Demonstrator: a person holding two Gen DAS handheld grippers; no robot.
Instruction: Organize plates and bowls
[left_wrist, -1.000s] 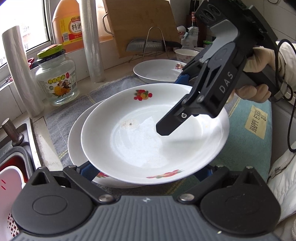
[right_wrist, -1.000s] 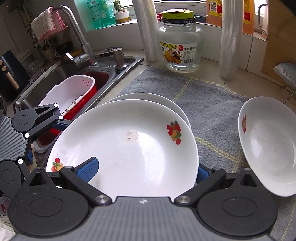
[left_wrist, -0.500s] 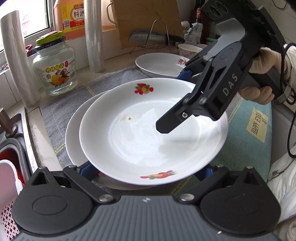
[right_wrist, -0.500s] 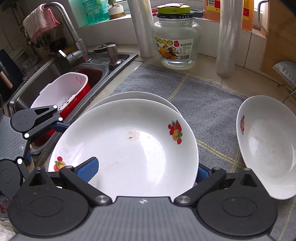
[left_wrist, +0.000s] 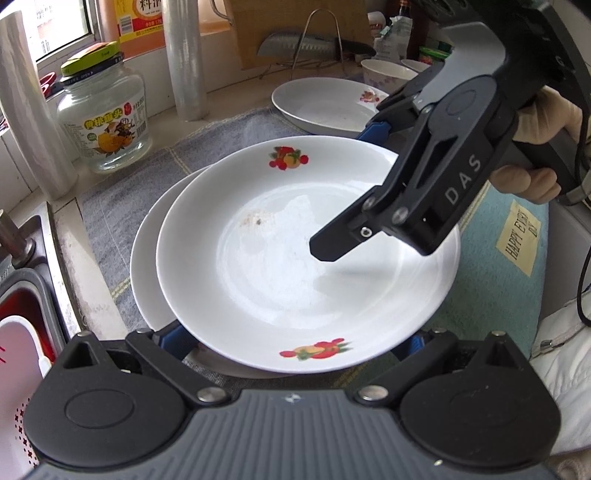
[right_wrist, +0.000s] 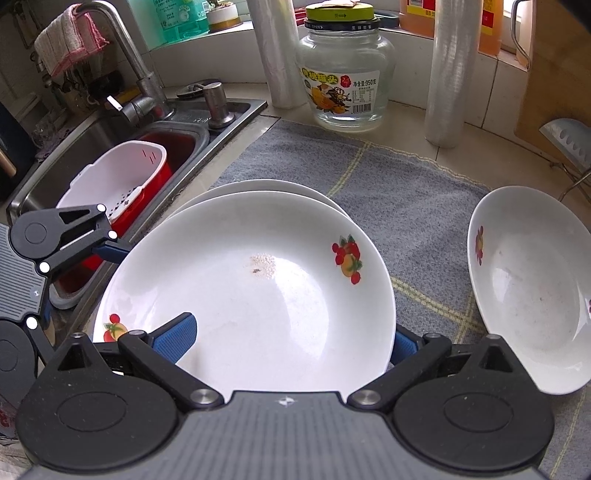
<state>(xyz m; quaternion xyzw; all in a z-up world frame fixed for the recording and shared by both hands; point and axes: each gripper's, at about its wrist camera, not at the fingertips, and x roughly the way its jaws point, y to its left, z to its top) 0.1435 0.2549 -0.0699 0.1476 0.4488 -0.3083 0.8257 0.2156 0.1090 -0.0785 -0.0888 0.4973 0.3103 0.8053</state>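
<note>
A white plate with fruit prints (left_wrist: 306, 254) lies over a second white plate (left_wrist: 147, 258) on the grey mat. The top plate (right_wrist: 251, 291) fills the right wrist view, with the lower plate's rim (right_wrist: 258, 186) behind it. My right gripper (right_wrist: 284, 341) has one blue pad (right_wrist: 173, 334) above the near rim and the other below, clamped on it; its body (left_wrist: 424, 192) shows in the left wrist view. My left gripper (left_wrist: 295, 343) stands wide open with its blue pads under the plate's opposite rim. A third white plate (right_wrist: 528, 291) lies to the right.
A glass jar (right_wrist: 345, 70) and two rolls of film (right_wrist: 447, 74) stand at the back. The sink with a white-and-red basket (right_wrist: 122, 184) and a tap (right_wrist: 136, 74) is to the left. A knife on a rack (left_wrist: 303, 44), small bowls (left_wrist: 388, 72) and a teal mat (left_wrist: 506, 266) lie beyond.
Both grippers and the top plate have shifted slightly towards the lower plate; the views have drawn a little closer. The grips have not changed.
</note>
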